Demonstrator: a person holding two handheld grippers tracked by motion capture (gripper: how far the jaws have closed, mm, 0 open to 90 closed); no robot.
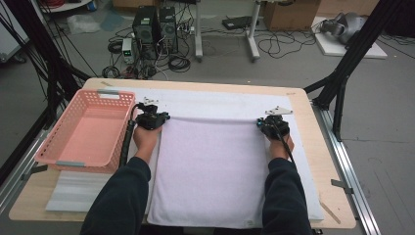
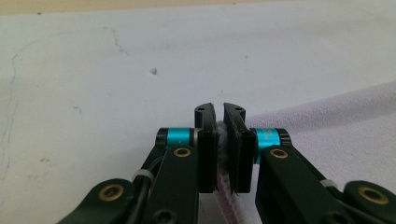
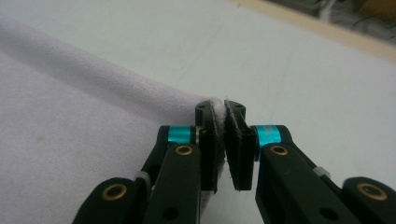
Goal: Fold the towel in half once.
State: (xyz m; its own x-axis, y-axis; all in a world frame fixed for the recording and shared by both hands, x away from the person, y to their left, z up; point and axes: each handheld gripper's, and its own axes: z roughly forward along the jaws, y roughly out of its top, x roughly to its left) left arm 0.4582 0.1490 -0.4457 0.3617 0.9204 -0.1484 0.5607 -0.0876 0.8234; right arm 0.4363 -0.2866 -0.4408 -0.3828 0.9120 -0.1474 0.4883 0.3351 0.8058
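Observation:
A pale lilac towel [image 1: 210, 166] lies spread on the white mat [image 1: 215, 103] in the middle of the table. My left gripper [image 1: 155, 119] is shut on its far left corner, and cloth [image 2: 223, 140] shows pinched between the two black jaws of that gripper [image 2: 219, 111]. My right gripper [image 1: 270, 125] is shut on the far right corner, with the towel's edge [image 3: 140, 93] squeezed between the jaws of that gripper [image 3: 220, 108]. Both grippers sit low at the towel's far edge, which runs straight between them.
A pink plastic basket [image 1: 83, 128] stands at the table's left side, close to my left gripper. A folded white cloth [image 1: 78, 191] lies at the near left. Bare wooden table edge [image 1: 328, 161] runs along the right.

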